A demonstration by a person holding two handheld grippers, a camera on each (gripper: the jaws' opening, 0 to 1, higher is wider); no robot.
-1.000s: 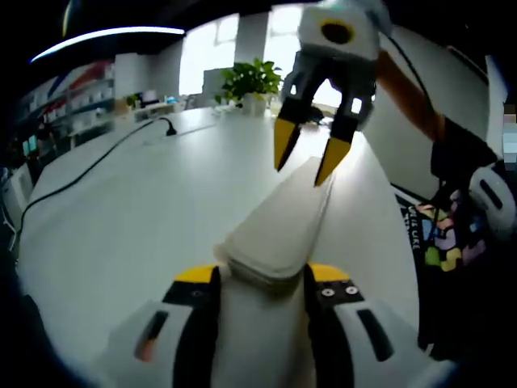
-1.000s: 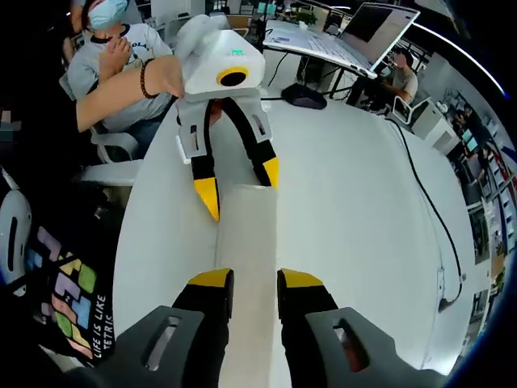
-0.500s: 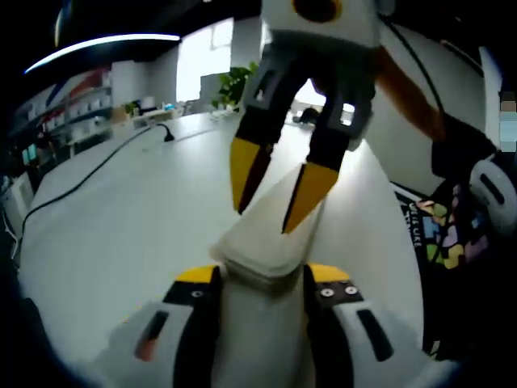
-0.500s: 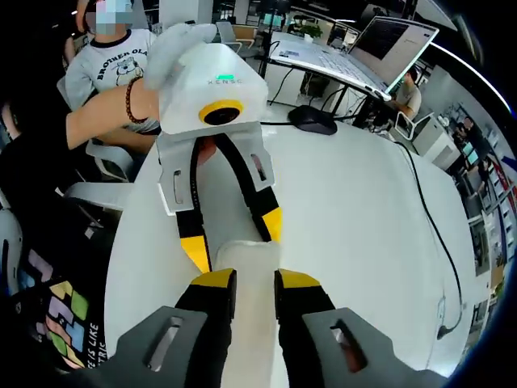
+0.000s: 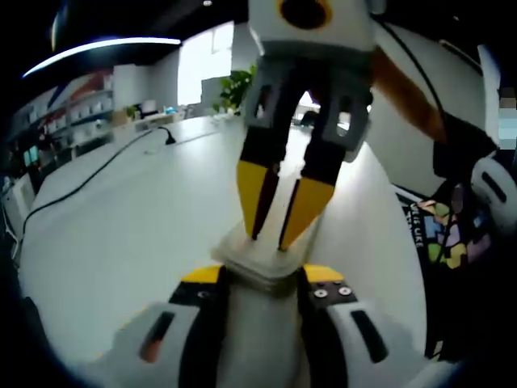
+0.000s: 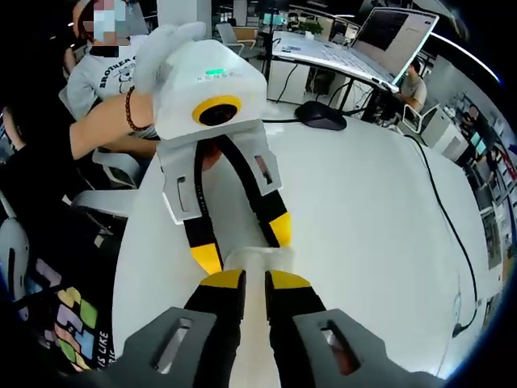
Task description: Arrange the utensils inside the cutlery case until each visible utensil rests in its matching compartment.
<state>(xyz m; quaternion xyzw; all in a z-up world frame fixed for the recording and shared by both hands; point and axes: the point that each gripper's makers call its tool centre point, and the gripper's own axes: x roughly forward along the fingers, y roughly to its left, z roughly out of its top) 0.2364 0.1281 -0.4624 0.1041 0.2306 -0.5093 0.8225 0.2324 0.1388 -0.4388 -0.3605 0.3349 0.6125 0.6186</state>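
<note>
The case (image 5: pixel 262 263), long and pale, is held above the white tabletop (image 5: pixel 121 218) between both tongs; the left tongs (image 5: pixel 258 279) grip its near end, jaws closed on its sides; the right tongs (image 6: pixel 255 280) clamp the opposite end, jaws narrowly parted around it (image 6: pixel 257 260); a black cable (image 5: pixel 89 166) crosses the tabletop.

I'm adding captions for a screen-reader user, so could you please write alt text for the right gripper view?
The right gripper, its yellow-tipped jaws rising from the bottom, is closed on the near end of a long white case, while the left gripper faces it and grips the same case from the far end. Below lies a white table.
</note>
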